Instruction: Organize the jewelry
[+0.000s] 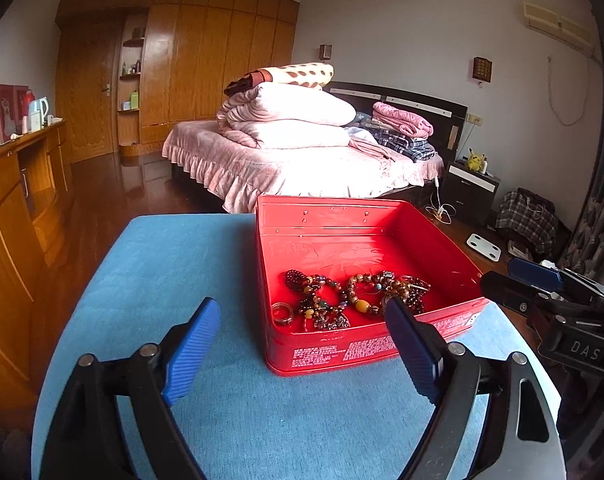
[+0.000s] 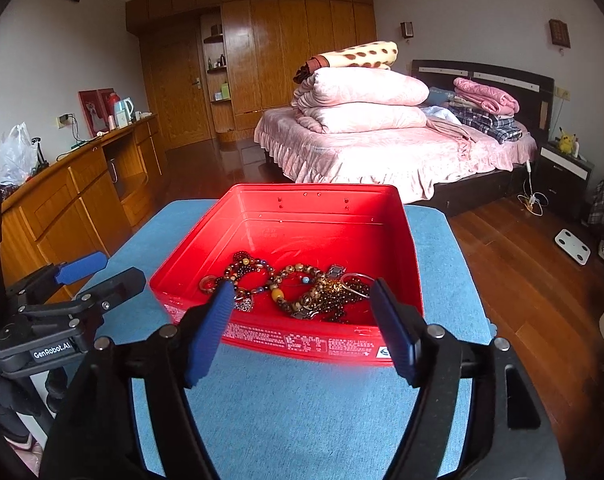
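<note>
A red open tin box (image 1: 366,352) (image 2: 302,340) stands on a blue-covered table (image 1: 181,272) (image 2: 302,408). In its near half lies a pile of beaded bracelets (image 1: 342,296) (image 2: 302,284) and a ring (image 1: 282,313) (image 2: 208,283). My left gripper (image 1: 302,312) is open and empty, in front of the box's near left corner. My right gripper (image 2: 302,292) is open and empty, just before the box's near wall. Each gripper shows in the other's view: the right one (image 1: 514,284) at the box's right, the left one (image 2: 97,276) at its left.
A bed (image 1: 302,160) with folded quilts stands behind the table. A wooden cabinet (image 1: 17,200) runs along the left wall, with a wardrobe (image 1: 205,60) beyond. A nightstand (image 1: 468,192) and a scale (image 1: 484,247) are at the right on the wooden floor.
</note>
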